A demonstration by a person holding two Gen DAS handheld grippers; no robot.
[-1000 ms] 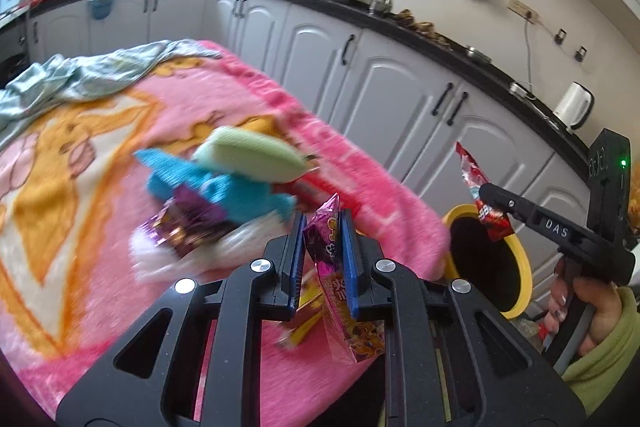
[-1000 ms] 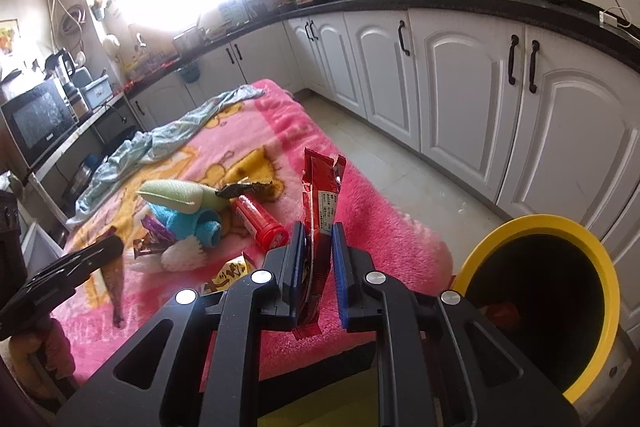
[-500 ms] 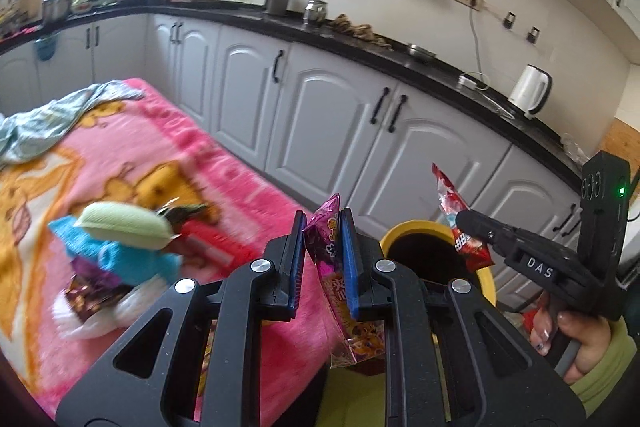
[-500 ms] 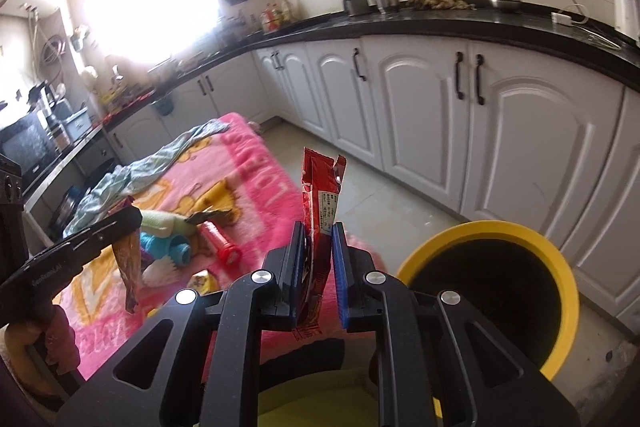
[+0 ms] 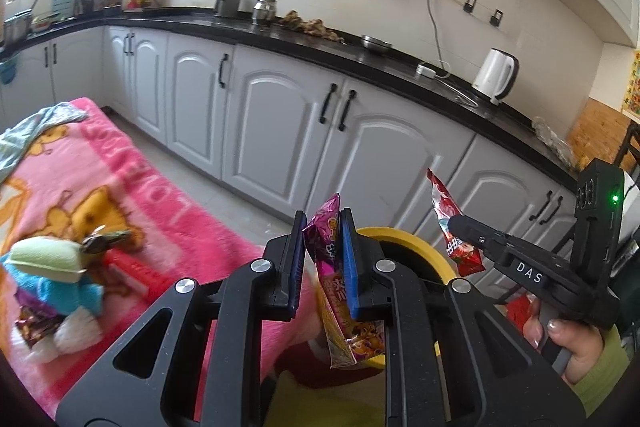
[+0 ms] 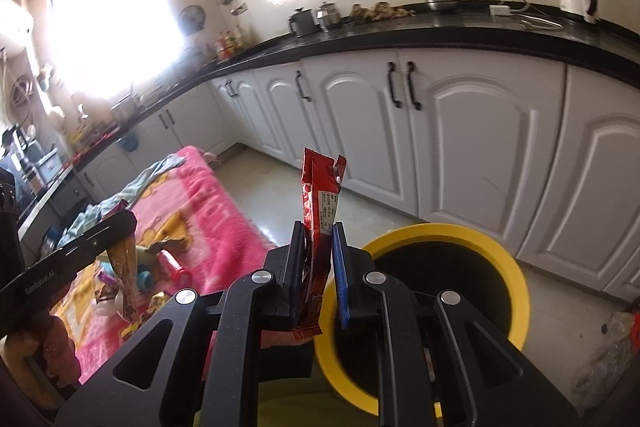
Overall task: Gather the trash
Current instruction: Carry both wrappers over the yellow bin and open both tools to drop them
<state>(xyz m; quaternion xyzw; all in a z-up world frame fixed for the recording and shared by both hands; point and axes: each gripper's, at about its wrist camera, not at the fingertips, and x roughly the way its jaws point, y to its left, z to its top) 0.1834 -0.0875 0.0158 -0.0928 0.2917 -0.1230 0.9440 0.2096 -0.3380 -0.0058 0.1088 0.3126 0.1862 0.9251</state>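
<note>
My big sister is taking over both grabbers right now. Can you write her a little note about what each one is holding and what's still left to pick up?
Left gripper: shut on a pink snack wrapper, near the yellow-rimmed bin.
Right gripper: shut on a red wrapper, held beside the bin's opening.
Done: both wrappers are lifted off the pink blanket and brought to the bin.
Left: neither is dropped in yet. Open each gripper over the bin. More wrappers lie on the blanket around the blue and green plush toy and the red tube; go back for those.
</note>
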